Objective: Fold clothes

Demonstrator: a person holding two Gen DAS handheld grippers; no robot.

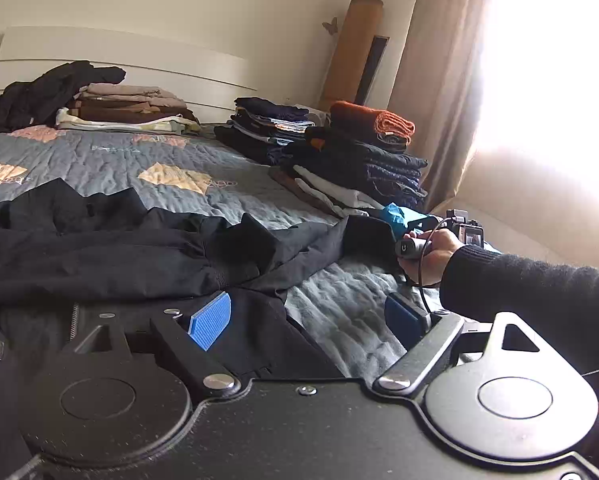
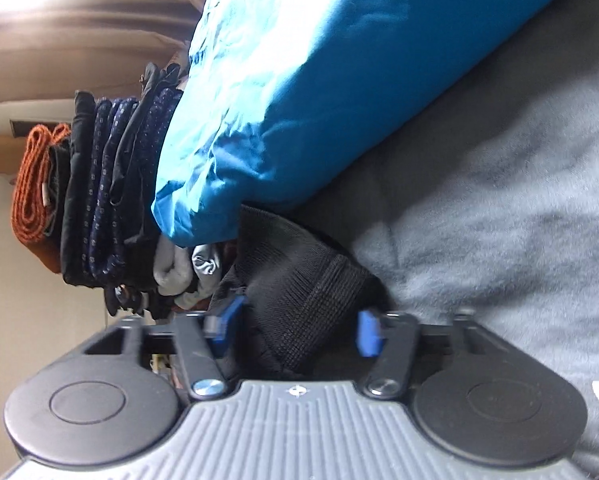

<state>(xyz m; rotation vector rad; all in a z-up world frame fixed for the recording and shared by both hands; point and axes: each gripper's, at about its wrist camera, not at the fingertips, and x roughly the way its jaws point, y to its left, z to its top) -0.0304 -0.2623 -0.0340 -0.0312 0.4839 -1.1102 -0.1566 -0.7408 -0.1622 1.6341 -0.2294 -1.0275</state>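
Observation:
A black jacket (image 1: 111,248) lies spread and rumpled across the bed. My left gripper (image 1: 311,320) is open, its blue pads wide apart low over the jacket's hem, holding nothing. In the right wrist view, rolled on its side, my right gripper (image 2: 293,326) has its jaws around the jacket's ribbed black cuff (image 2: 311,300), which fills the gap between the blue pads. In the left wrist view the right gripper (image 1: 415,240) sits at the sleeve end (image 1: 367,236), held by a hand.
Folded stacks stand on the grey quilt (image 1: 139,160): brown and beige clothes (image 1: 131,108) by the headboard, dark clothes topped by an orange knit (image 1: 371,120) at the right. A teal garment (image 2: 319,80) lies beside the cuff. A curtain and a bright window are on the right.

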